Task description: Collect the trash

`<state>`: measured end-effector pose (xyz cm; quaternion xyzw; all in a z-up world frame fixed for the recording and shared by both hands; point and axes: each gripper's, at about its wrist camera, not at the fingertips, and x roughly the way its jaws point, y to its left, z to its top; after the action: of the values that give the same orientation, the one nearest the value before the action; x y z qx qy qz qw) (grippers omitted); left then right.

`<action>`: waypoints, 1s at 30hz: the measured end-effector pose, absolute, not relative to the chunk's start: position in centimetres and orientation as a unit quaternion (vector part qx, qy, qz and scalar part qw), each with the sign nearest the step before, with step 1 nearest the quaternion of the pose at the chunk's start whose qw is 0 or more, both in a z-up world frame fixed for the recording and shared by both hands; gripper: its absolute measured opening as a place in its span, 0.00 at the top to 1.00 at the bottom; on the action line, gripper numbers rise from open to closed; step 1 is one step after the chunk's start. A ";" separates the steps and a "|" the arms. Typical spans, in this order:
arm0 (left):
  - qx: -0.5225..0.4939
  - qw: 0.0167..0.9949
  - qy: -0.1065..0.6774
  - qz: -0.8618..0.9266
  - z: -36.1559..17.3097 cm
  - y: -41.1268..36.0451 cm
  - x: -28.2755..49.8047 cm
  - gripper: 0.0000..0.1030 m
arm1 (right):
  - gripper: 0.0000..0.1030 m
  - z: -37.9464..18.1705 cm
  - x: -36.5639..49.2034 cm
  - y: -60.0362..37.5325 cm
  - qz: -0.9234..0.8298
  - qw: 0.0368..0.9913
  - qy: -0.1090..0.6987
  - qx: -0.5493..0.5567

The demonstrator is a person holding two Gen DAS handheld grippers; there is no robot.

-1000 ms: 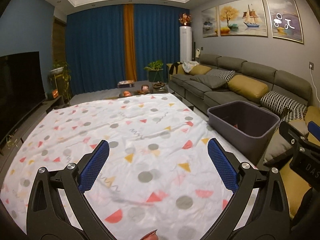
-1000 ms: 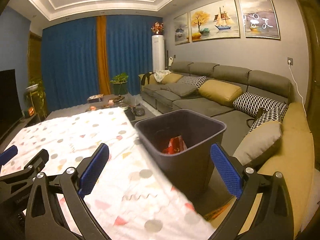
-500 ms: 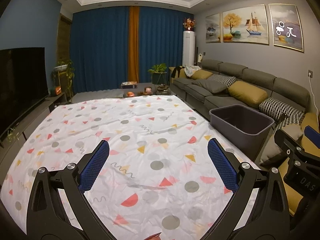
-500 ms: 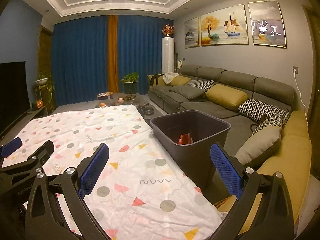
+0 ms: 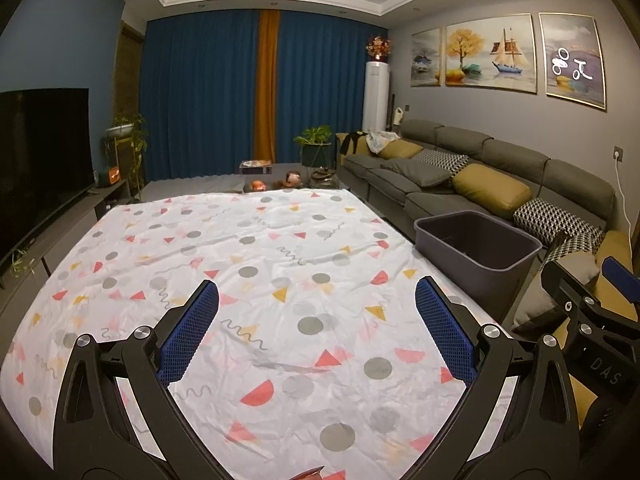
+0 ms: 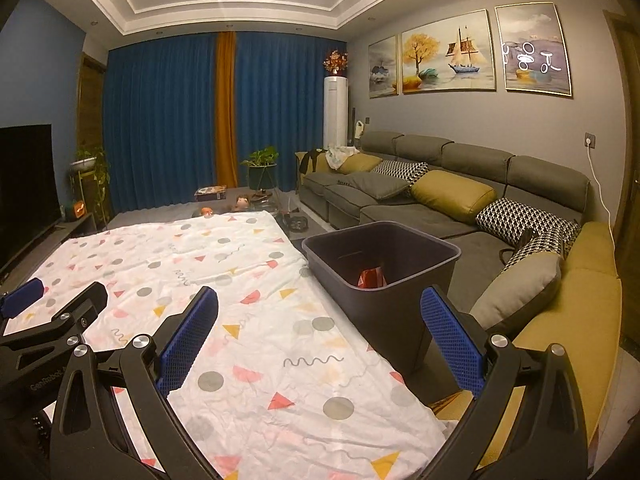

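Tools both wide open, nothing held: left tool (image 5: 317, 322), right tool (image 6: 319, 326). Red wrapper (image 6: 372, 278) sits inside bin (image 6: 394, 312), right of desk (image 5: 240, 280). Bin lies far-right of my left tool, straight ahead of my right; right is nearer.

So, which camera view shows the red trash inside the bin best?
The right wrist view: it looks down into the dark bin, where the red wrapper lies. The left wrist view shows only the bin's rim and wall; the wrapper is hidden.

bare tablecloth (image 5: 280, 280), bin (image 6: 384, 280) beside edge
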<state>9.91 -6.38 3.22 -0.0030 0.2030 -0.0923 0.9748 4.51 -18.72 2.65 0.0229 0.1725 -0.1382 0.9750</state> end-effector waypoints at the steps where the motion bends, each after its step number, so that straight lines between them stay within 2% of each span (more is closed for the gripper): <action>1: -0.003 0.975 0.203 -0.093 3.2 -6.4 9.9 0.06 | 0.05 2.7 4.5 -18.8 -0.138 0.975 0.173 0.024; 30: -0.004 0.973 0.205 -0.104 3.3 -6.7 9.6 0.06 | 0.05 2.6 4.3 -18.8 -0.140 0.975 0.171 0.026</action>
<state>9.63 -6.71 3.35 -0.0040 0.2052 -0.1037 0.9732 4.31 -18.82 2.61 0.0261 0.1713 -0.1401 0.9749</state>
